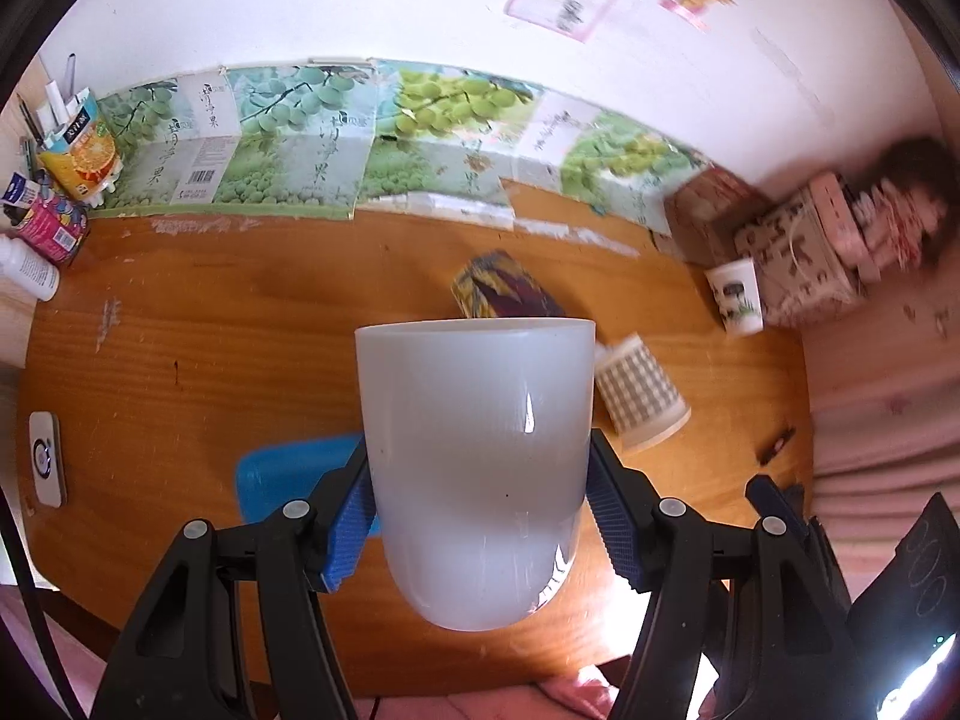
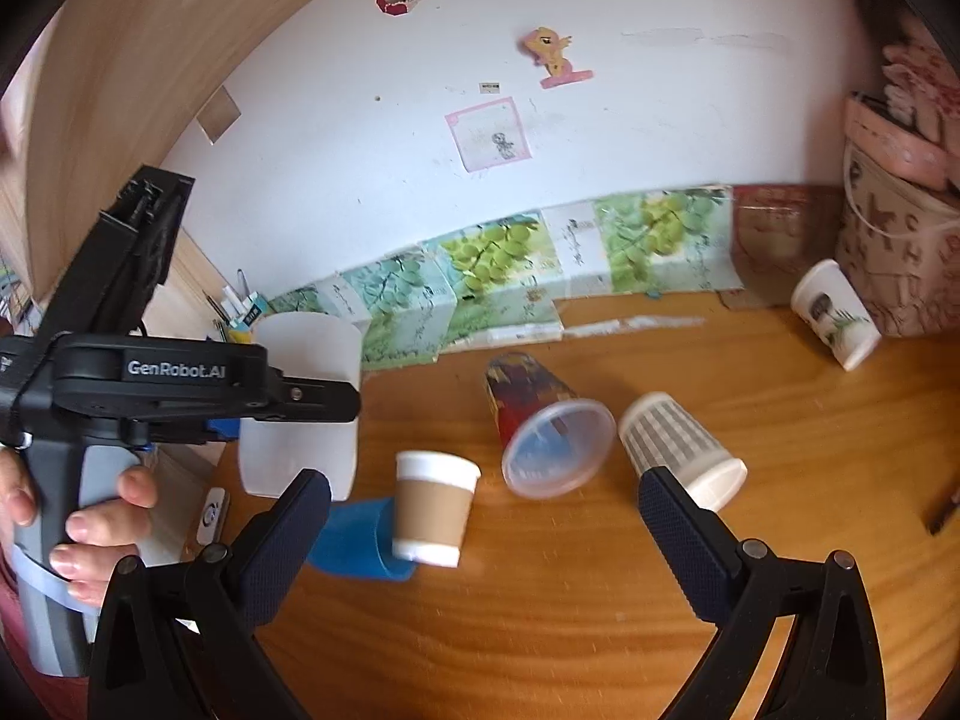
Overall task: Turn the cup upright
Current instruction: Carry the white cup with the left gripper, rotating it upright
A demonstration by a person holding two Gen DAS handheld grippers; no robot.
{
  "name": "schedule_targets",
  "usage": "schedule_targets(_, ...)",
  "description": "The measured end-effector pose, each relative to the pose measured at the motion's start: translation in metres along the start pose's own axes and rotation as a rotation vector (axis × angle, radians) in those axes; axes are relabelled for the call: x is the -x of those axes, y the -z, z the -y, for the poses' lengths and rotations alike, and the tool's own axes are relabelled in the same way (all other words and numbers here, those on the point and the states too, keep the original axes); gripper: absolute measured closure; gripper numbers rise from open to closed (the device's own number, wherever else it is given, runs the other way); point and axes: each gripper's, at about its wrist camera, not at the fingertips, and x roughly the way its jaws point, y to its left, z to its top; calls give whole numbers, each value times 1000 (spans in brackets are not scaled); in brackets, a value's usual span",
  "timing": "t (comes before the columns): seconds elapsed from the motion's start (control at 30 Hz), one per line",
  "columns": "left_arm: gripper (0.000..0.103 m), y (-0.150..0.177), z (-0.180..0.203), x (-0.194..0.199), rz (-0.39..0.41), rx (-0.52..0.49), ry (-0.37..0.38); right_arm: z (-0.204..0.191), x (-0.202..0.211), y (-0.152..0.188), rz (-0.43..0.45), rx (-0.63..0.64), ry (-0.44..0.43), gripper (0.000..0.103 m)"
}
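Note:
My left gripper (image 1: 480, 504) is shut on a white frosted plastic cup (image 1: 474, 468) and holds it above the wooden table (image 1: 210, 348), rim toward the wall and rounded base toward the camera. In the right wrist view the same cup (image 2: 300, 402) hangs in the left gripper (image 2: 300, 405) at the left, above the table. My right gripper (image 2: 486, 534) is open and empty above the table's front. Beyond it, a brown-sleeved paper cup (image 2: 432, 507) stands upside down on the table.
A clear plastic cup (image 2: 558, 450) lies on its side over a dark patterned cup (image 2: 516, 390). A checked cup (image 2: 684, 450) lies tipped, and a white printed cup (image 2: 834, 315) leans at the boxes (image 2: 894, 264). A blue lid (image 2: 354, 540) lies flat. Cartons (image 1: 78, 144) and bottles stand far left.

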Motion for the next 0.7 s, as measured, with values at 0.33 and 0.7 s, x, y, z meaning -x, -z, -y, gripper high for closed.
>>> schedule_targets(0.33, 35, 70, 14, -12, -67, -50, -33, 1, 38, 58, -16, -22, 10, 0)
schedule_targets(0.7, 35, 137, 13, -36, -128, 11, 0, 17, 50, 98, -116, -59, 15, 0)
